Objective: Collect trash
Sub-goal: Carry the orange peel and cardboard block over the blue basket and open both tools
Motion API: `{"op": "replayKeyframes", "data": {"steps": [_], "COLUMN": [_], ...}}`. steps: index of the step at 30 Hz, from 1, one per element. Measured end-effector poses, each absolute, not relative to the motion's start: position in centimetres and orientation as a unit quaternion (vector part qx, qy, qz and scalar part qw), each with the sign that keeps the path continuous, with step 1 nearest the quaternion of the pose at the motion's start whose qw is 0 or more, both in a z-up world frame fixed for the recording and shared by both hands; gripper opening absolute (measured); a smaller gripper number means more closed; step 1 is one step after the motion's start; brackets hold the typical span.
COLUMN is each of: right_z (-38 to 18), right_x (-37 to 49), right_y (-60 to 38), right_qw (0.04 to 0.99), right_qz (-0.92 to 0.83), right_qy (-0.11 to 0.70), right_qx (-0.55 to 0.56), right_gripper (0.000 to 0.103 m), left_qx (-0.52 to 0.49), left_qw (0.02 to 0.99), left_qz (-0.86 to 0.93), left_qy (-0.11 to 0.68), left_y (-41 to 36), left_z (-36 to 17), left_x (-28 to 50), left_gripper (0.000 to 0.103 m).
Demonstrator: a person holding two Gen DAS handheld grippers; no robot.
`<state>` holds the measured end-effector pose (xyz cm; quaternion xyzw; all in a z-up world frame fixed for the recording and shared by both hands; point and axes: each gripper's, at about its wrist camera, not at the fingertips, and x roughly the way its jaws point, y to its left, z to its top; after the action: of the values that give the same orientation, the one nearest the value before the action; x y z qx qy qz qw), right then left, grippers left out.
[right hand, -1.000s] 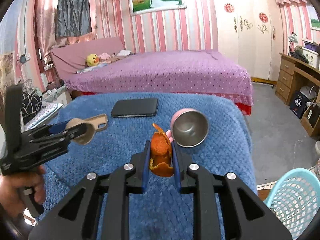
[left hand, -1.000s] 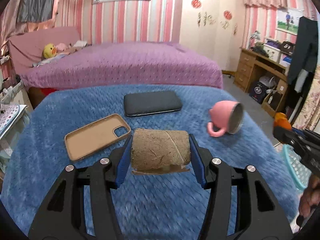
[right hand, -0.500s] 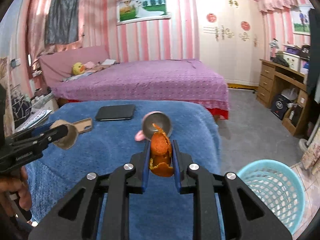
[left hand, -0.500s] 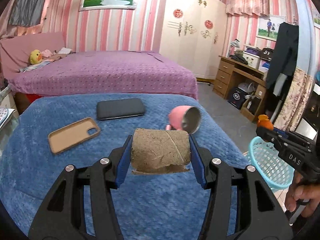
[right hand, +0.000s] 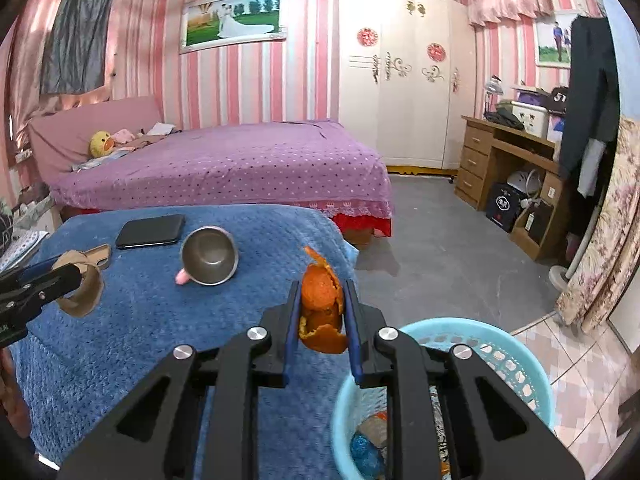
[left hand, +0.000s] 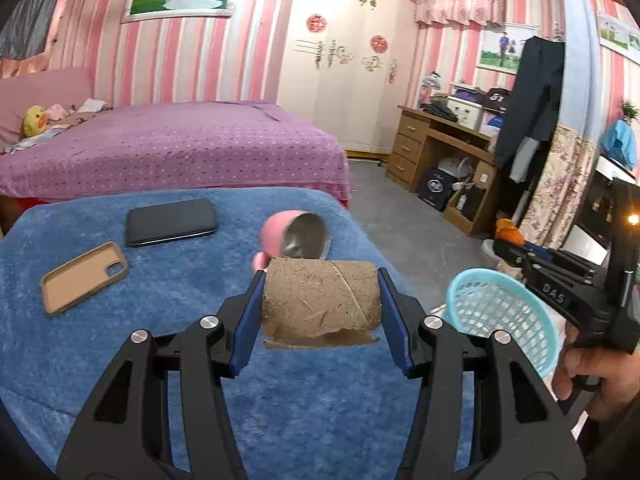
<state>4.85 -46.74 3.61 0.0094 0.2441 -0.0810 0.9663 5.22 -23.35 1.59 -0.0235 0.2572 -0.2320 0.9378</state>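
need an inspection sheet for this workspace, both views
surface: blue blanket, no loose trash seen on it
job's things: cardboard tube and orange peel both held; blue basket on the floor, some trash inside
clutter: phone, phone case, pink cup tipped on its side
grippers: left gripper shut on the tube; right gripper shut on the peel, near the basket rim
cables: nothing seen
surroundings: purple bed, wardrobe, desk

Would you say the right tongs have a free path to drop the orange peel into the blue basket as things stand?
Probably yes. The right tongs, shut on the orange peel, hang just beside the open rim of the blue basket, with nothing between; the basket already holds some trash.
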Motion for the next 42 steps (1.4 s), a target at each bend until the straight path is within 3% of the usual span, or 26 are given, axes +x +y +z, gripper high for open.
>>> {"op": "replayKeyframes", "data": {"steps": [12,28,29,31,32,38,40,41,42], "right_z": [2.3,2.2,2.1,2.2,2.3,2.6,2.8,2.8,2.9], "right_x": [3.5,0.4,0.4,0.1,-0.2,-1.0,-1.2,-1.4,-1.4], "right_y": [-53.9,-60.5,-60.7,-61.0,-61.2,-62.3,-62.5,-62.6,-62.7], "right_qw": [0.948,0.945,0.945,0.943,0.944,0.935,0.933,0.932,0.932], "right_qz": [-0.151,-0.183,-0.187,-0.203,-0.213,-0.256,-0.266,-0.27,-0.269], "right_qy": [0.277,0.25,0.248,0.241,0.229,0.209,0.202,0.199,0.198], "right_qx": [0.028,0.105,0.105,0.105,0.109,0.127,0.134,0.137,0.139], "right_gripper": [0.022,0.024,0.025,0.049,0.067,0.07,0.07,0.07,0.07], "left_qx": [-0.01,0.011,0.015,0.018,0.017,0.02,0.023,0.023,0.023], "left_qw": [0.915,0.885,0.884,0.883,0.882,0.875,0.869,0.868,0.872], "left_qz": [-0.303,-0.362,-0.364,-0.366,-0.367,-0.374,-0.382,-0.383,-0.379], "left_qy": [0.265,0.293,0.292,0.294,0.296,0.307,0.315,0.315,0.308], "left_y": [-31.7,-42.1,-42.3,-42.6,-42.8,-44.0,-44.6,-44.8,-44.7], "left_z": [2.5,1.1,1.0,1.0,0.9,0.2,-0.1,-0.2,0.0], "left_x": [4.5,3.9,3.7,3.7,3.8,3.6,3.6,3.5,3.3], "left_gripper": [0.053,0.053,0.053,0.053,0.053,0.053,0.077,0.097,0.097]}}
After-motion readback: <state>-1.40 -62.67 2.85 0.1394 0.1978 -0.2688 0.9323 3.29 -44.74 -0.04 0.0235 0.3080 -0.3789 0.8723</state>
